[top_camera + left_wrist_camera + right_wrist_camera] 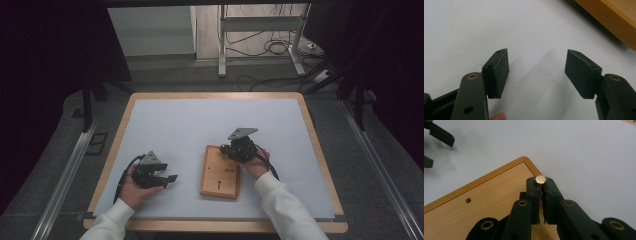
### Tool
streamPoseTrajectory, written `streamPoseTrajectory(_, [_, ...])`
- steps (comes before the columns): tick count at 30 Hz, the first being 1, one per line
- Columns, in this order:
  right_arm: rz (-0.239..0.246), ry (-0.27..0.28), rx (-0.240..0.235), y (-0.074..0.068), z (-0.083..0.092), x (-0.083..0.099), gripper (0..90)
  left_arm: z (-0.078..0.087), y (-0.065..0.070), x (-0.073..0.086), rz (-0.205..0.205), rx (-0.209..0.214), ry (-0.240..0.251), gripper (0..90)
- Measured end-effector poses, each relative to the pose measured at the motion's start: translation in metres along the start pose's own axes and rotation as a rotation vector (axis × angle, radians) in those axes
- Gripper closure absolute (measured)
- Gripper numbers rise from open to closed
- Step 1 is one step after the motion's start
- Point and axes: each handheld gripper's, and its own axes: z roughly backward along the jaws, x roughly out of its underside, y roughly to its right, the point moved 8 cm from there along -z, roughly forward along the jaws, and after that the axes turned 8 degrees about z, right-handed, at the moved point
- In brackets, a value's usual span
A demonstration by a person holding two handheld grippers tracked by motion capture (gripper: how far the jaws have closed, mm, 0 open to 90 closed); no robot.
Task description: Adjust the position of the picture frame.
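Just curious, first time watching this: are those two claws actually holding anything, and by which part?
The right gripper pinches a small brass pin just below its round head, above the wooden board. The left gripper is open, holding nothing.

Light falls from above onto the pale table mat (190, 125), which is evenly bright, while the surroundings of the mat sink into near black at both sides. Soft, short shadows lie on the mat just under the left gripper (536, 72). The gripper views are slightly grainy, their near foreground soft, without glare.
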Motion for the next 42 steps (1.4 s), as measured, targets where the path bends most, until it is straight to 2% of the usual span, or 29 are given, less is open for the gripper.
streamPoseTrajectory(3, [-0.012,0.0,-0.009,-0.003,-0.003,0.003,84.6,-0.001,0.0,0.001,-0.001,0.001,-0.009,35.4])
streamPoseTrajectory(10, [0.014,-0.005,-0.037,-0.018,-0.017,0.002,84.5,-0.001,-0.002,0.002,0.003,0.002,-0.01,35.3])
streamPoseTrajectory(29, [0.004,0.005,-0.017,-0.013,-0.01,0.008,82.9,-0.002,-0.002,0.003,0.001,0.001,-0.018,34.9])
streamPoseTrajectory(30, [-0.005,0.008,-0.024,-0.013,-0.01,0.008,77.4,-0.002,-0.002,0.003,0.001,0.001,-0.019,34.8])
streamPoseTrajectory(31, [-0.016,0.007,-0.046,-0.014,-0.01,0.009,66.5,-0.002,-0.002,0.003,0.0,0.001,-0.02,34.8])
streamPoseTrajectory(32, [-0.024,-0.002,-0.043,-0.013,-0.009,0.01,58.6,-0.002,-0.002,0.003,0.0,0.001,-0.019,34.7])
streamPoseTrajectory(34, [-0.021,-0.009,-0.01,-0.01,-0.003,0.012,51.0,-0.002,-0.002,0.003,-0.003,0.0,-0.018,34.6])
streamPoseTrajectory(37, [-0.055,0.004,0.001,-0.007,0.014,0.016,38.7,-0.001,-0.002,0.002,0.0,0.0,-0.013,34.5])
streamPoseTrajectory(39, [-0.068,0.03,0.047,-0.004,0.03,0.022,33.6,0.0,-0.002,0.002,-0.005,0.013,-0.002,34.2])
streamPoseTrajectory(42, [-0.099,0.052,0.081,-0.004,0.049,0.033,28.2,0.001,0.0,0.0,-0.022,0.024,0.013,33.5])
